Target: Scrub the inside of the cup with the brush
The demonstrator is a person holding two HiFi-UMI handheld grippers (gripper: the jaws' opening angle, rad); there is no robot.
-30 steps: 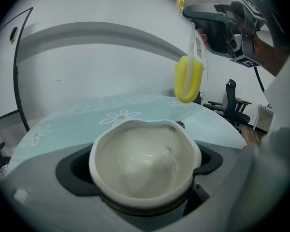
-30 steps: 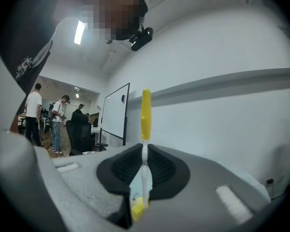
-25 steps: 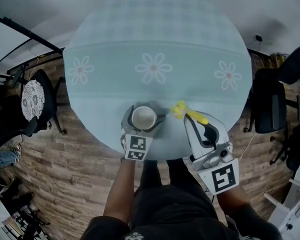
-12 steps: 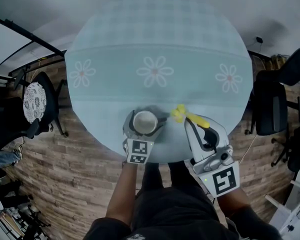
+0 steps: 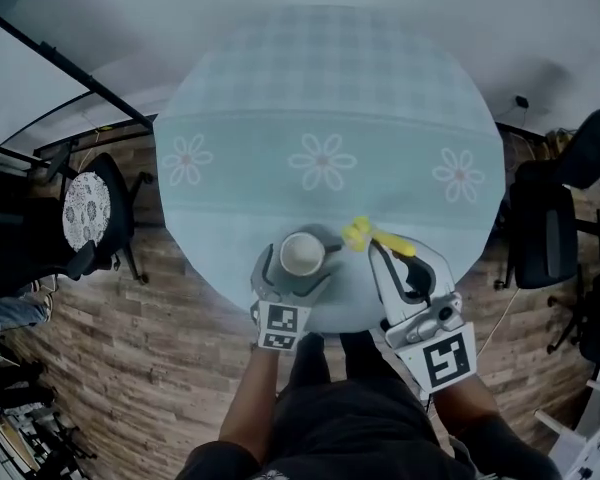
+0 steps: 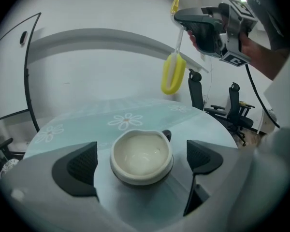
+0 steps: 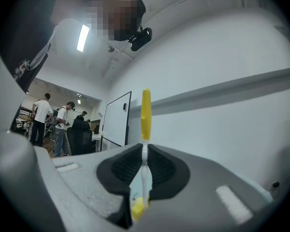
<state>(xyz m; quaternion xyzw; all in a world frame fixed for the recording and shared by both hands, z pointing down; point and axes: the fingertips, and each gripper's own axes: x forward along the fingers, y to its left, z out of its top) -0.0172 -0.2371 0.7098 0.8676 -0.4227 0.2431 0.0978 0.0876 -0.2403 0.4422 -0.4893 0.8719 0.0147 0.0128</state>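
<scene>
One cup, one brush, two grippers: on a round bench (image 5: 320, 78) draped in a pale blue cloth printed with three daisies (image 5: 323, 161), the left gripper (image 5: 298, 259) sits low at the near edge. Its marker cube faces up and its jaws are spread wide to either side of the single cup (image 6: 141, 154), with a visible gap between each pad and the cup wall. The cup stands upright on the cloth, its pale interior facing up, and a dark handle shows only as a nub behind the rim. To its right, the right gripper (image 7: 145, 167) is raised above the bench, its jaws closed tight on the thin white neck of the one brush (image 5: 360, 232). The brush's yellow loop head hangs downward in the air, just right of the cup and clear of its rim. Both forearms reach in from the bottom of the head view, the hands hidden beneath the grippers. From the right gripper view the brush head is mostly hidden behind the jaws. Office chairs (image 5: 92, 213) flank the bench on a wood-plank floor (image 5: 160, 368).
</scene>
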